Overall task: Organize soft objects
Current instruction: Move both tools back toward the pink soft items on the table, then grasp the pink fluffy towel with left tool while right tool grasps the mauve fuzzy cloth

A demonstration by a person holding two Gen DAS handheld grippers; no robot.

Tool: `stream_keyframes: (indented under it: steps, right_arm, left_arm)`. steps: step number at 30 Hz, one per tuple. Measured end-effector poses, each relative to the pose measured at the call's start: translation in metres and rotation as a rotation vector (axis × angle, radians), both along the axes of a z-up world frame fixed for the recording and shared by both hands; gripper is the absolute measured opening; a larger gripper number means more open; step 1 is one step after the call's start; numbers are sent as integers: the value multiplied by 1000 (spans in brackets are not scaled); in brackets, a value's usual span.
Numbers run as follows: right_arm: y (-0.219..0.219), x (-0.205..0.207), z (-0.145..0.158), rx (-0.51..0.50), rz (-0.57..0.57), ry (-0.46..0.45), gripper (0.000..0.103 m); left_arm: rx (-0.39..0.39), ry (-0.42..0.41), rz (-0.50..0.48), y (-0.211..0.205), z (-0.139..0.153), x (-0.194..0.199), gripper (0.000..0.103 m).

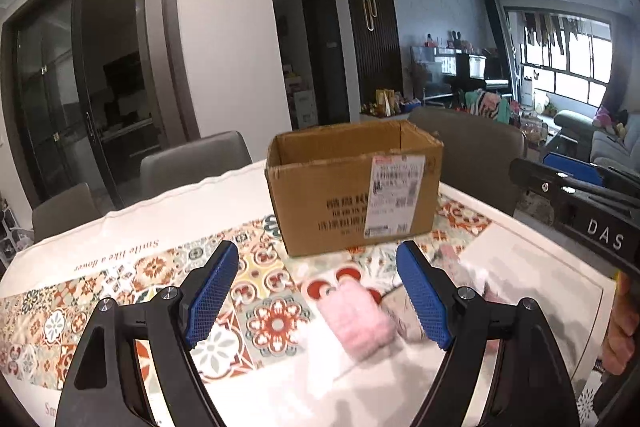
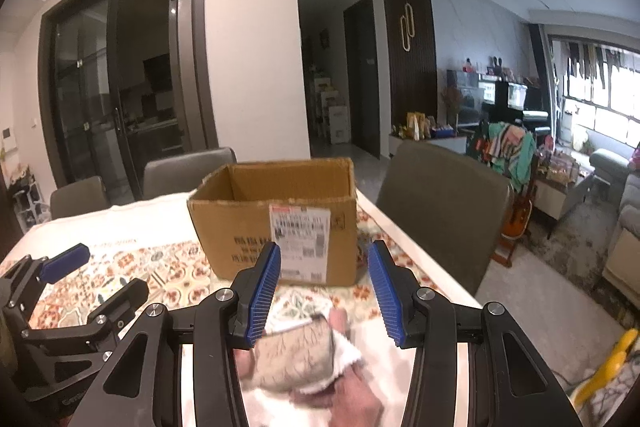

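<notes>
From my left hand-held gripper (image 1: 318, 293) I see its blue pads spread wide with nothing pinched between them; a rolled pink fluffy cloth (image 1: 356, 323) lies on the desk (image 1: 132, 247) in the gap ahead, blurred, touching neither pad. The desk carries a patterned tile-print cloth (image 1: 276, 323), and an open cardboard box (image 1: 352, 187) with a shipping label stands upright farther back, just beyond the soft things. To the right in this view, my right hand-held gripper (image 1: 576, 203) reaches in from the edge. Through the right wrist camera, the right hand-held gripper (image 2: 324, 293) has its jaws partly apart; a beige rolled cloth with a branch pattern (image 2: 292, 359) sits below and between them on a heap of pink and white fabric (image 2: 352, 391), yet the pads do not press on it as far as I can tell. The box (image 2: 276, 219) stands straight ahead, open top up. Grey chairs (image 2: 436, 211) stand along the far side of the desk.
</notes>
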State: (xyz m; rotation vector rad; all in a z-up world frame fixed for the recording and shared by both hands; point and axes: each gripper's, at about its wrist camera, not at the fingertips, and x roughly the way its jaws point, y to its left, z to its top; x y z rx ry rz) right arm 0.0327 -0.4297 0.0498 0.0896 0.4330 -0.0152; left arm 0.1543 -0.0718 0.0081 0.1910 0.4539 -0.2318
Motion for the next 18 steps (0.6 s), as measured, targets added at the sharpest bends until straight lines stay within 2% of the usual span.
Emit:
stream_keyframes:
  steps: [5, 14, 18]
  right_arm:
    - [-5, -13, -16, 16, -8, 39, 47]
    - [-6, -30, -45, 42, -22, 113, 47]
    - [-11, -34, -61, 64, -24, 155, 51]
  left_arm:
    - [-16, 49, -14, 0, -17, -10, 81]
    - [-38, 89, -3, -1, -42, -20, 81]
    - [-95, 162, 15, 1, -54, -23, 81]
